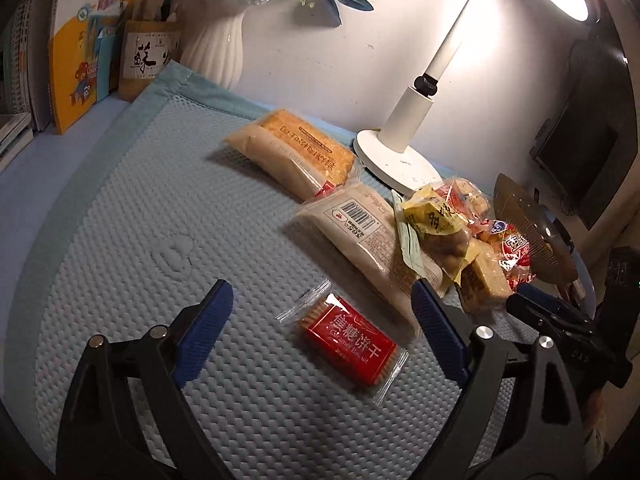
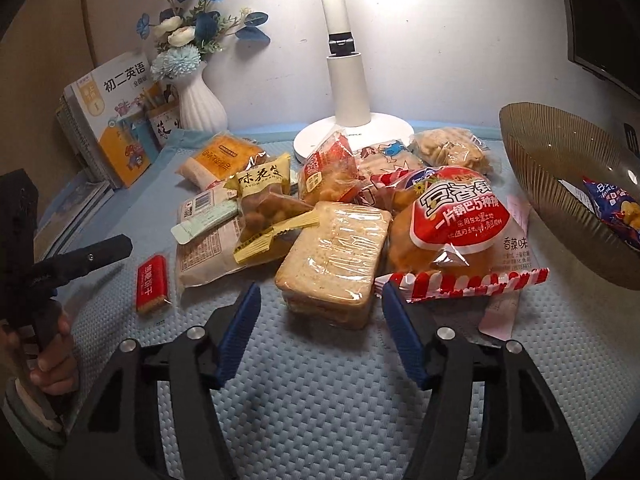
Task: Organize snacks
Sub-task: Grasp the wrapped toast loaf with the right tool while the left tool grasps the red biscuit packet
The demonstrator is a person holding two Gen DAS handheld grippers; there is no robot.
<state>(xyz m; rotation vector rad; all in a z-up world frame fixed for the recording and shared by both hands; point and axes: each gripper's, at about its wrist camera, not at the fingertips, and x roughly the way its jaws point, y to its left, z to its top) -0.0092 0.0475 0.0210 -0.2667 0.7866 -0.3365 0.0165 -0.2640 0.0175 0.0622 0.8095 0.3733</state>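
A small red biscuit packet (image 1: 347, 343) lies on the pale blue mat (image 1: 120, 208), and my left gripper (image 1: 322, 312) hangs open just above it, one blue pad on each side. The same red biscuit packet (image 2: 151, 283) shows far left in the right wrist view. My right gripper (image 2: 318, 312) is open, its fingers flanking a clear-wrapped stack of crackers (image 2: 336, 256). A big red rice-crust bag (image 2: 452, 224) lies to the right. A ribbed brown glass bowl (image 2: 536, 168) at the far right holds a blue snack bag (image 2: 612, 208).
A white desk lamp (image 2: 352, 120) stands at the back behind the snack pile. Peanut packet (image 2: 268, 196), bread packs (image 1: 304, 152) and a barcode pack (image 1: 360, 236) lie in a heap. A white vase (image 2: 200, 104) and upright books (image 2: 116, 120) line the back left.
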